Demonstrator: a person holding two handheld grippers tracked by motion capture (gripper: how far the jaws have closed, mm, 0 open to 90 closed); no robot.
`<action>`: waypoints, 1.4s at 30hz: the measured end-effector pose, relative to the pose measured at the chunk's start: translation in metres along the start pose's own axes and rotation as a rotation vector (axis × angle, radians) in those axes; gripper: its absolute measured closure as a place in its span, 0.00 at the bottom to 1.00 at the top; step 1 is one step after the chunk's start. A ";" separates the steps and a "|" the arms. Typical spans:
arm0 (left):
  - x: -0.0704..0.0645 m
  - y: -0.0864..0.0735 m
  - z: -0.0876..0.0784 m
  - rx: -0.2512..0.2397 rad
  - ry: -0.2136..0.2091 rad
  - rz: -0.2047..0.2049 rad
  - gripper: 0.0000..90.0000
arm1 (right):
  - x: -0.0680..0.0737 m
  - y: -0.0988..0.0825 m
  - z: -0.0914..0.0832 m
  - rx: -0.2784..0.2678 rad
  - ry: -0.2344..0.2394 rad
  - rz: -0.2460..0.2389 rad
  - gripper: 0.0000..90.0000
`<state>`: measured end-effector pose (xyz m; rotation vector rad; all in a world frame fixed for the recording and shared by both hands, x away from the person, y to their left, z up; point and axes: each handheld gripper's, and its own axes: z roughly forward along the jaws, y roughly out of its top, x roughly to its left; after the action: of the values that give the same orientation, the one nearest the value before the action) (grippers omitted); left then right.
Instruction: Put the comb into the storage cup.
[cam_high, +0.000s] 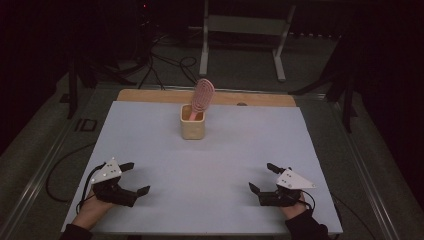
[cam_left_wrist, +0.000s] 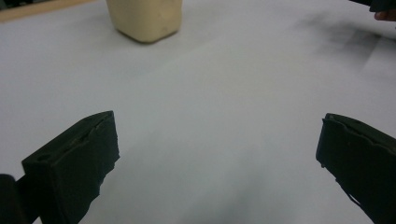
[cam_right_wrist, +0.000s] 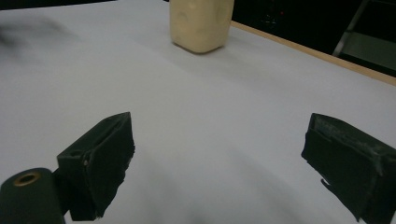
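Pink hairbrush stands handle-down in a cream cup, head sticking up above the rim & tilted a bit to the right. Cup sits upright on the white sheet covering the table, toward the far edge, just short of the bare wooden strip behind it.

Relative to the cup: both grippers are well apart from it, on the near side of the sheet. Left gripper lies near-left of the cup, held in a hand; jaws spread wide, nothing between them. Left gripper view confirms: wide gap, bare sheet between, cup at top left of centre.

Right gripper lies near-right of the cup, held in the other hand; jaws also wide apart, holding nothing. Right gripper view: bare sheet in the gap, cup up top, wooden edge beyond it.

Behind the cup, past the table, cables on the floor & a white metal frame.
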<state>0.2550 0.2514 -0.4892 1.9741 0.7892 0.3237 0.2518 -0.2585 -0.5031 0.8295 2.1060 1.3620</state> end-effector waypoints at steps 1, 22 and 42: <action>0.000 -0.003 -0.001 0.004 0.002 0.003 0.00 | 0.000 0.000 0.000 0.003 0.001 -0.003 0.10; -0.004 -0.038 -0.013 0.065 0.121 -0.011 0.00 | 0.000 0.000 0.001 0.007 -0.001 -0.008 0.10; -0.006 -0.037 -0.014 0.023 0.126 -0.026 0.00 | 0.000 -0.002 0.002 0.010 0.010 -0.010 0.10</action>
<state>0.2288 0.2700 -0.5132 1.9783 0.9017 0.4284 0.2529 -0.2581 -0.5052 0.8170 2.1236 1.3542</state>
